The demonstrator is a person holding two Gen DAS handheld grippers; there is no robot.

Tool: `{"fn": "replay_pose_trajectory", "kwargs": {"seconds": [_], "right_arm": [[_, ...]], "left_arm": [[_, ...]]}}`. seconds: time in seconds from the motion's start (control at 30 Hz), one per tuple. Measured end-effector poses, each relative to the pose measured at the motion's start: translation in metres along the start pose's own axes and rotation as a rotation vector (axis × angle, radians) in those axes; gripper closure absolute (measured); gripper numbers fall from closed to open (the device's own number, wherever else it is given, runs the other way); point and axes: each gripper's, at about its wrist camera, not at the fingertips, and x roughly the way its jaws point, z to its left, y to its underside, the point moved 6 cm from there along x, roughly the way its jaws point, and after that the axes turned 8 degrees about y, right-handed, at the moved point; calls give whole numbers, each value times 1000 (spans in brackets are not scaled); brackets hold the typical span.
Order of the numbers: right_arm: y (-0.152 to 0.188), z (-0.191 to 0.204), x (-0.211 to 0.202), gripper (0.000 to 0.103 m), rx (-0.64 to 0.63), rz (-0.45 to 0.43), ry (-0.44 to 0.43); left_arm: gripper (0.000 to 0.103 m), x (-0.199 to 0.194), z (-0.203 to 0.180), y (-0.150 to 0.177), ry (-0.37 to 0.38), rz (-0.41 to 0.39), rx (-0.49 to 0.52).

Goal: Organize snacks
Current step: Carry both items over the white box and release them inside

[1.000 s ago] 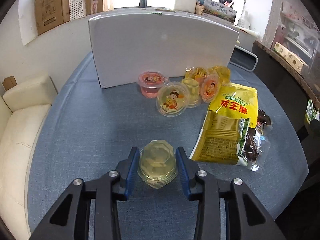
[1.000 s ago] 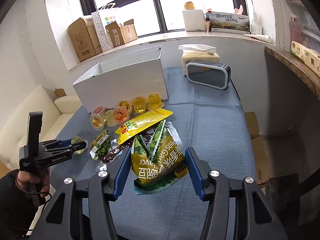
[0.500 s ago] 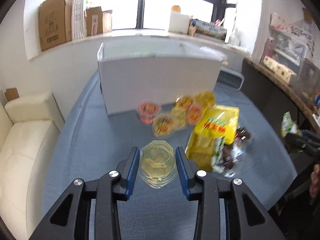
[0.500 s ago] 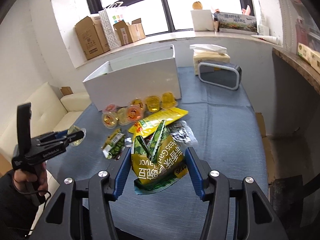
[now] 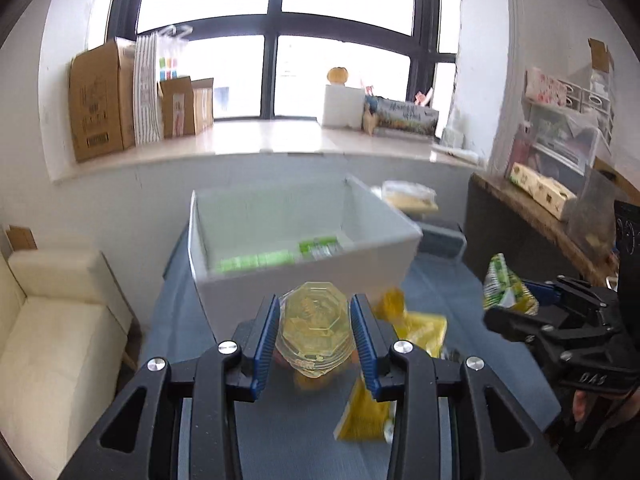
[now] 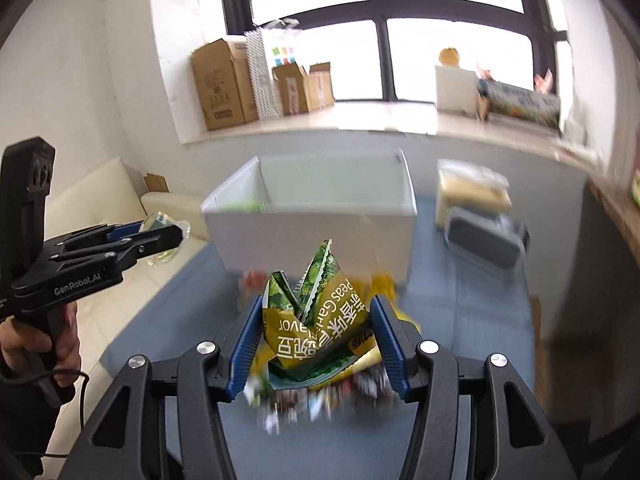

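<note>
My left gripper (image 5: pixel 314 338) is shut on a clear yellowish jelly cup (image 5: pixel 314 332), held up in the air in front of the white box (image 5: pixel 288 276). Green packets (image 5: pixel 276 256) lie inside that box. My right gripper (image 6: pixel 318 342) is shut on a green and yellow pea snack bag (image 6: pixel 320 328), lifted above the table with the white box (image 6: pixel 316 236) behind it. The right wrist view also shows the left gripper (image 6: pixel 176 232) with the jelly cup (image 6: pixel 166 222) at the left. In the left wrist view the right gripper (image 5: pixel 516 312) holds the pea bag (image 5: pixel 504 288) at the right.
Yellow snack bags (image 5: pixel 420 328) and small packets (image 6: pixel 320 396) lie blurred on the blue table (image 5: pixel 280 432) below the grippers. A grey speaker (image 6: pixel 484 240) and a tissue pack (image 6: pixel 472 188) stand right of the box. A cream sofa (image 5: pixel 52 328) is at the left, a dark counter (image 5: pixel 532 232) at the right.
Both grippers have risen from the table with their loads, the left with the jelly cup and the right with the pea bag. The white box's open inside has come into view.
</note>
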Motion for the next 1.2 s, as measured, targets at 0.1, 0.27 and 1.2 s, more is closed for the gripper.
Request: {"fn": "replay_pose_trajectory", "kwargs": {"seconds": [0.1,0.27,1.2], "right_arm": [[-34,2,21,44,-12,-21,-7],[-79,-6,72,44,5,-6,2],[-84,-50,154,0,112,103,51]], "left_arm": [[62,11,5,-30,-2,-21,20],[62,51,30,-68,-5,-3,4],[4,141,89,-48,-83,178,-56]]}}
